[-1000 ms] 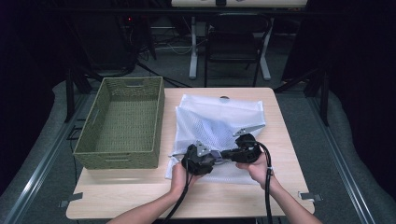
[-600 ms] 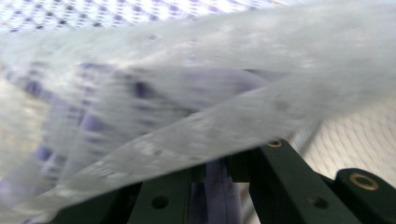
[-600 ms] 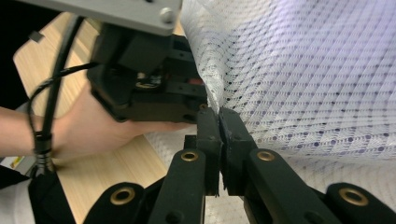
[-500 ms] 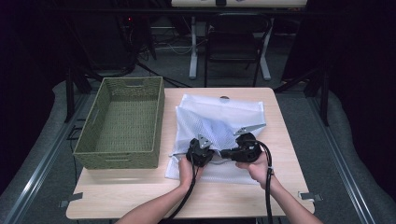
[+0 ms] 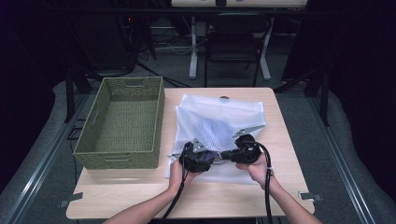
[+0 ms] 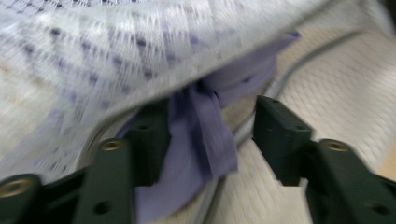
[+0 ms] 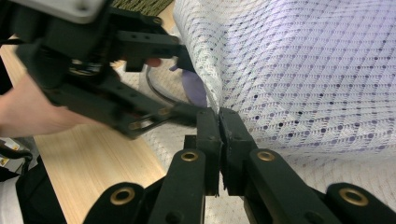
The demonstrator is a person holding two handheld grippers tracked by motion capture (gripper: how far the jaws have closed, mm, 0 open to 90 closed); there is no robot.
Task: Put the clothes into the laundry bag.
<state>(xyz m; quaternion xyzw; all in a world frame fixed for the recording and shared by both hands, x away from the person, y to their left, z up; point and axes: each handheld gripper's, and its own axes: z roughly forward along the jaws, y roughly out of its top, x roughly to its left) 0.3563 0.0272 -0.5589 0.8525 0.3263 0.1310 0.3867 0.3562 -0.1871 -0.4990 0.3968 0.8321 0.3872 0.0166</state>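
White mesh bag: soft, light, floppy. Right tool clenched on bag's open edge. Left tool released, jaws just opening astride purple cloth; limp, best pinched mid-fold.

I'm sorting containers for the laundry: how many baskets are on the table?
1: the green woven basket at the table's left side, beside the white mesh bag.

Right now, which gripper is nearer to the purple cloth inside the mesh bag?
Left. The left gripper has the purple cloth between its open jaws; the right gripper pinches the mesh bag edge beside it.
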